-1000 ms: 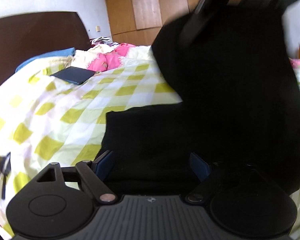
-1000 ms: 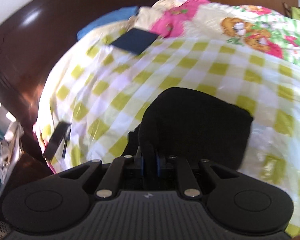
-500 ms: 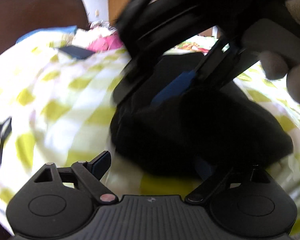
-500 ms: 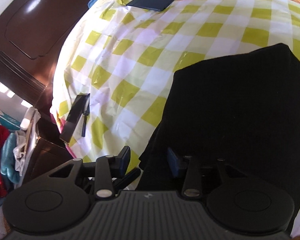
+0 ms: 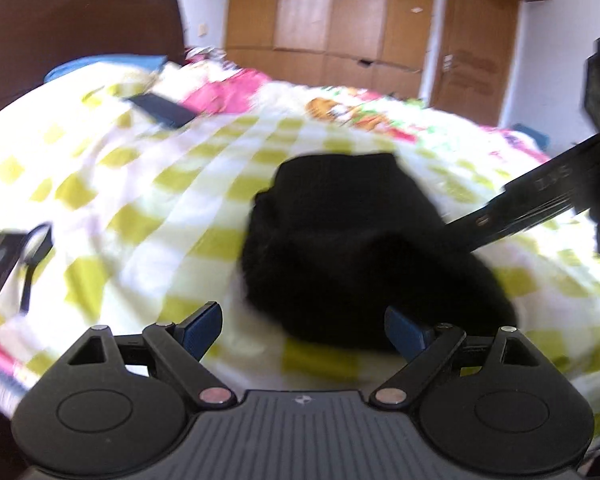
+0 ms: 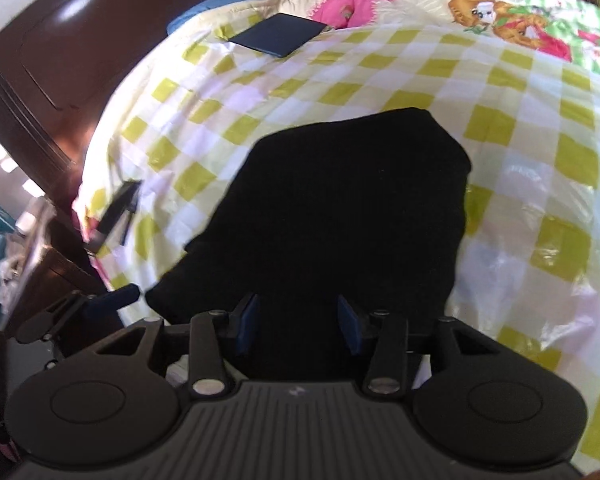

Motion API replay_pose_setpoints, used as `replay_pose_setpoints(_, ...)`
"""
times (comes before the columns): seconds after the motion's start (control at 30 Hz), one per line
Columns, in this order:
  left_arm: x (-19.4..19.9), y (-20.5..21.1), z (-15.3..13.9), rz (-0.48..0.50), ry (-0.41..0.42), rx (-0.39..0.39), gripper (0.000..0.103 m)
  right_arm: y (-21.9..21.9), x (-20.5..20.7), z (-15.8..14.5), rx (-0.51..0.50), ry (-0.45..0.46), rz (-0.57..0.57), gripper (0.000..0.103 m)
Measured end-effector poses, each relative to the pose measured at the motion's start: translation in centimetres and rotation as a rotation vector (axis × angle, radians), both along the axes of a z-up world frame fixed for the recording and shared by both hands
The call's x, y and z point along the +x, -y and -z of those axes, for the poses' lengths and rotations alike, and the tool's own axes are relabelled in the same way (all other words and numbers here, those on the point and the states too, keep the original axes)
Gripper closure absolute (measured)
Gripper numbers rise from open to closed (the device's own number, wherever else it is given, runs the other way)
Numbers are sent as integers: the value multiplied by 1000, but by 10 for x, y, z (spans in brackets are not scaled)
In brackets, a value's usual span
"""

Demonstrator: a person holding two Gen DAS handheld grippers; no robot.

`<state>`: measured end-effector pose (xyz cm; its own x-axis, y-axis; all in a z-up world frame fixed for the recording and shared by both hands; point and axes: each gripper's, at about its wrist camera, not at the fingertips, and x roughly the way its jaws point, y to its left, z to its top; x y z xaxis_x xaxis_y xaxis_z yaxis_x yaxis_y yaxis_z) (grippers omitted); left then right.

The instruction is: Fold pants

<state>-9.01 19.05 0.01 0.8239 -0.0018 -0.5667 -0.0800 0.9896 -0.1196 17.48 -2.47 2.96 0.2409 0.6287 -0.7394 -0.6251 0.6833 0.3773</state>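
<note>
The black pants (image 5: 364, 248) lie folded in a compact bundle on the yellow-and-white checked bedspread (image 5: 148, 216). My left gripper (image 5: 304, 330) is open and empty, just in front of the bundle's near edge. My right gripper (image 6: 298, 322) is open, with its fingers over the near edge of the pants (image 6: 340, 216) and nothing clamped between them. Part of the right gripper's frame (image 5: 540, 200) shows at the right in the left wrist view. The tip of the left gripper (image 6: 112, 298) shows at the left in the right wrist view.
A dark flat book or tablet (image 6: 278, 34) lies near the pink and cartoon-print quilt (image 6: 500, 12) at the head of the bed. A black device (image 6: 114, 212) lies at the bed's left edge. A dark headboard (image 6: 80, 48) and wooden wardrobes (image 5: 340, 20) stand behind.
The right gripper let go of the pants and opened after laying the raised half down over the rest. Both grippers drew back from the folded bundle.
</note>
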Motion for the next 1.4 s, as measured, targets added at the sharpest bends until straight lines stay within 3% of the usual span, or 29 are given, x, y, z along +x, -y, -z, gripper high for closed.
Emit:
replay_pose_setpoints(0.1, 1, 4, -7, 12, 7, 10, 2, -14, 14, -14, 26, 61, -32, 57)
replay_pose_setpoints(0.13, 1, 6, -8, 10, 5, 8, 2, -23, 20, -18, 40, 65, -54, 52)
replay_pose_setpoints(0.2, 6, 10, -9, -3, -9, -29, 2, -45, 34, -25, 44, 96, -119, 49)
replay_pose_setpoints(0.3, 8, 23, -9, -28, -2, -23, 2, -85, 48, -29, -39, 261, -275, 47)
replay_pose_setpoints(0.37, 20, 30, -4, -45, -8, 21, 2, -105, 62, -29, -81, 295, -356, 47)
replay_pose_setpoints(0.47, 38, 28, 5, -60, -23, 6, 8, -126, 85, -24, -126, 297, -491, 43)
replay_pose_setpoints(0.63, 46, 21, 8, -73, -41, -63, 22, -148, 125, 11, -179, 122, -623, 36)
replay_pose_setpoints(0.73, 46, 21, 7, -72, -43, -65, 34, -151, 147, 26, -143, 9, -629, 34)
replay_pose_setpoints(0.83, 46, 23, 7, -63, -50, -58, 40, -150, 149, 35, -108, -91, -620, 72)
replay_pose_setpoints(0.93, 46, 22, 6, -67, -58, -59, 48, -136, 134, 22, -82, -51, -595, 88)
replay_pose_setpoints(1.1, 41, 22, -15, -70, 16, -78, 63, -88, 138, -24, 64, -16, -433, 92)
replay_pose_setpoints(1.23, 38, 17, -36, -77, 101, -69, 66, -75, 144, -51, 134, 39, -358, 92)
replay_pose_setpoints(1.3, 38, 8, -40, -100, 126, -67, 66, -88, 147, -52, 133, 64, -353, 92)
replay_pose_setpoints(1.4, 40, -13, -25, -167, 105, -98, 66, -121, 152, -29, 130, 38, -339, 92)
